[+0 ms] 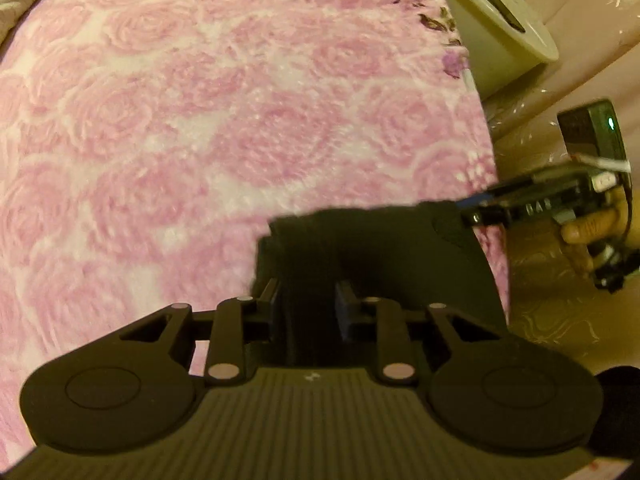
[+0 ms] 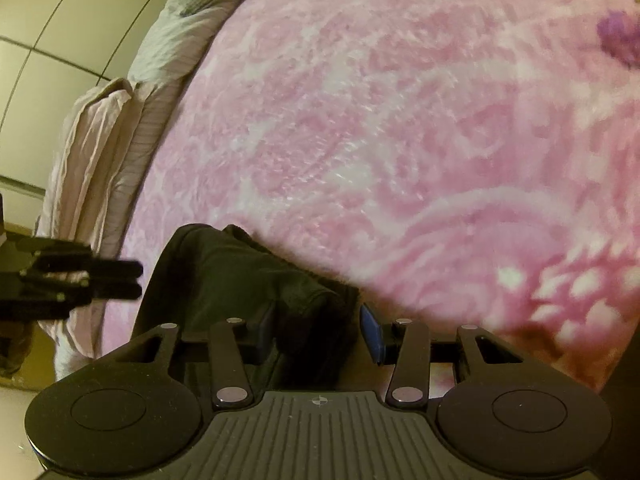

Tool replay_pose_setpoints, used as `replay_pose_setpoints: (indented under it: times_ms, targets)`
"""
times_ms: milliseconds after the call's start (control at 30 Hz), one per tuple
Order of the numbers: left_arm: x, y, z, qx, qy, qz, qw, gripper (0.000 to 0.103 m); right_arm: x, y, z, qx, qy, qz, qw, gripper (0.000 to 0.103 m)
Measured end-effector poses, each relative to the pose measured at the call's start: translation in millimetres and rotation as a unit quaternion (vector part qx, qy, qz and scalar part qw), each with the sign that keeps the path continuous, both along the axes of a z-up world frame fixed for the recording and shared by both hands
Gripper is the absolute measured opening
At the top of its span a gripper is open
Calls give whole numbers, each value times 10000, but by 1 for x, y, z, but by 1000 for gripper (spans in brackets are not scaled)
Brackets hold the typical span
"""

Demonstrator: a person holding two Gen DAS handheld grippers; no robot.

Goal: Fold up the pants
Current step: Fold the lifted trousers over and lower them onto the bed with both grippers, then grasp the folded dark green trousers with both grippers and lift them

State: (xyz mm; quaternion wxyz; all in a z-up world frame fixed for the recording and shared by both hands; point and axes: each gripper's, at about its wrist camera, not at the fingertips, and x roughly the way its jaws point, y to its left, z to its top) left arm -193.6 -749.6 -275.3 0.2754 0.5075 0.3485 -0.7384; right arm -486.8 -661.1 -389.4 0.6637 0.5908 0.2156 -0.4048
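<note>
Both my tongs, left and right, pinch the black pants at the bed's edge, keeping the fold aligned.

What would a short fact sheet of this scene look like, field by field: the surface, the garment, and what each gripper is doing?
surface: pink rose-patterned plush blanket spread over a bed
garment: black fabric pants, bunched, held above the blanket near its edge
left gripper: shut on the pants
right gripper: shut on the pants, fabric between its blue-padded fingers
hand: a person's hand holds the right gripper's handle
beside bed: cream lidded plastic bin
bedding edge: pale striped sheet at the blanket's side
</note>
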Motion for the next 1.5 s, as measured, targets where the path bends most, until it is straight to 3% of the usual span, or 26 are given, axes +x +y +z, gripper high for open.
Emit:
replay_pose_setpoints:
  times_ms: [167,267,333,433,500,533,733,767,833,867,900,1033,1200,1333,1400,1500]
  targets:
    - [-5,10,-34,139,-151,86,9998,21,13,12,48,-706,376,265,9964,41]
    - [-1,7,-47,179,-144,127,9997,21,33,26,73,-1195,104,849,9891,40]
    - [1,6,-53,201,-125,101,9997,22,49,31,66,-1084,-103,1283,9857,40]
    - [4,1,-61,254,-78,88,9996,26,65,29,25,-751,237,1680,9826,35]
    - [5,-2,-67,316,-82,148,9994,28,58,25,12,-676,162,1530,9858,6]
    - [5,-2,-68,319,-96,138,9994,28,55,22,10,-636,210,1519,9861,2]
    - [9,6,-46,105,-82,115,9998,27,56,28,29,-660,382,1483,9860,1]
    - [12,10,-38,26,-72,122,9999,27,60,34,37,-712,456,1405,9865,5]
    - [22,24,-20,-154,-55,86,9998,26,63,48,49,-815,499,1231,9878,24]
    - [26,33,-12,-246,-70,52,9997,24,63,58,56,-876,516,1116,9885,43]
    - [32,43,-4,-345,-83,7,9994,24,65,69,62,-938,539,962,9895,54]
    - [58,94,15,-628,11,-124,9979,24,69,126,84,-977,418,191,9942,54]
    - [76,167,12,-712,156,-347,9967,24,76,228,83,-611,35,-1135,9916,55]
    - [80,200,-7,-758,27,-670,9949,24,93,282,51,64,-394,-1859,9818,63]
    - [84,204,-22,-804,-32,-664,9945,24,103,292,35,167,-515,-2017,9780,73]
    - [88,200,-43,-769,-120,-648,9949,23,115,296,5,295,-809,-2345,9683,78]
